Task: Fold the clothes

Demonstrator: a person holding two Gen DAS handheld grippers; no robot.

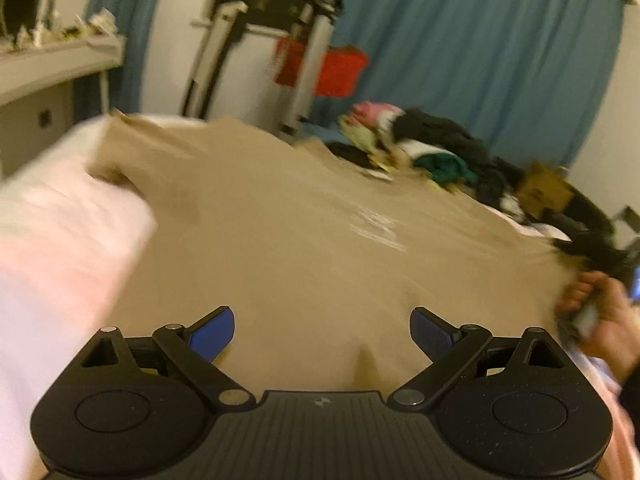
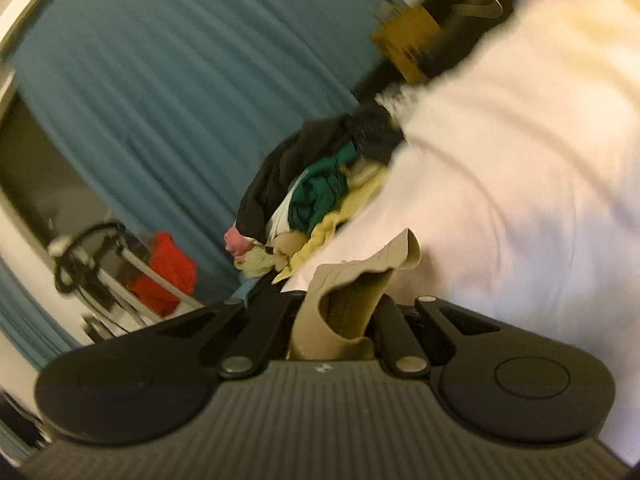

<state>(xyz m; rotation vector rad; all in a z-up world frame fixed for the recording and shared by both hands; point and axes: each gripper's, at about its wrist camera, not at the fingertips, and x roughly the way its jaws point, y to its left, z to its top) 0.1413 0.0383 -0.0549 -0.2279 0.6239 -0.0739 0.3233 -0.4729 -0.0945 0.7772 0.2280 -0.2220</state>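
Shirt (image 1: 304, 240), seemingly lengthwise away: right claw (image 2: 340, 320) clamps its edge, left claw (image 1: 322, 332) gapes.

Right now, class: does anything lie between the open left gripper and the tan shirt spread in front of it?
Nothing visible does. The left gripper hovers open directly over the tan shirt, with bare fabric between its pads. The pile of unfolded clothes lies beyond the shirt's far edge.
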